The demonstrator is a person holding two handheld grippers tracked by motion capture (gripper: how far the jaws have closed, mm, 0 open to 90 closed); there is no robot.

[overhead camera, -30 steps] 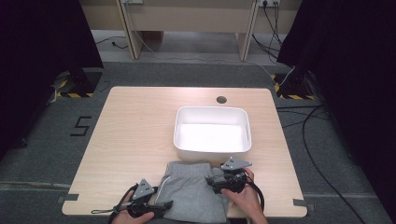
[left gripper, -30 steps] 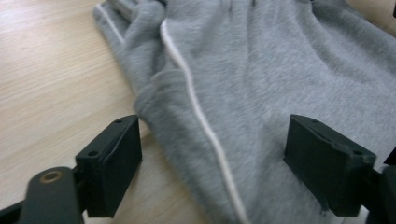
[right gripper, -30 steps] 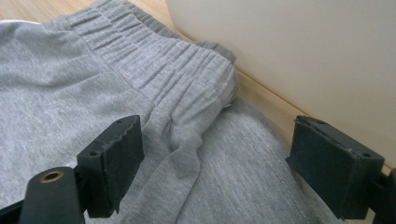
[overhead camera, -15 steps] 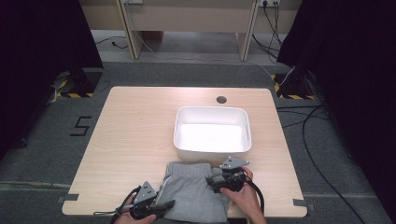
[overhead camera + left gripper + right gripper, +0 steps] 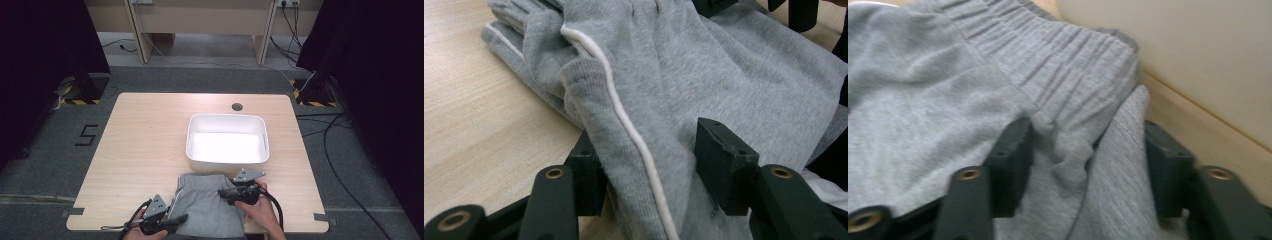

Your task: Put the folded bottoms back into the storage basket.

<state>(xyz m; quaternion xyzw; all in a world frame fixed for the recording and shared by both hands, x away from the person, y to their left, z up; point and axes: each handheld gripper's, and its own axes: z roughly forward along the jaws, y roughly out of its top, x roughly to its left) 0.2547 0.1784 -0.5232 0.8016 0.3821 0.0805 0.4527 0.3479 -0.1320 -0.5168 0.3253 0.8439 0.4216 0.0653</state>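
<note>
A folded grey garment (image 5: pixel 207 202) with an elastic waistband and white piping lies at the table's front edge. My left gripper (image 5: pixel 180 218) is at its left edge. Its jaws have just been closing, and in the left gripper view the gripper (image 5: pixel 654 165) pinches a bunched fold of the garment (image 5: pixel 704 75) along the piping. My right gripper (image 5: pixel 223 194) is at the garment's right side by the waistband. Its jaws have also just been closing, and in the right gripper view the gripper (image 5: pixel 1088 160) squeezes a puckered fold of the garment (image 5: pixel 923 110).
A white rectangular bin (image 5: pixel 227 164) stands just behind the garment, its wall (image 5: pixel 1198 50) close to my right gripper. The wooden table (image 5: pixel 140 150) spreads bare to the left, with a round cable hole (image 5: pixel 237 106) at the back. Cables lie on the floor to the right.
Both hands have kept nearly the same place at the garment's two sides. The jaws of each gripper have drawn in around the cloth.
</note>
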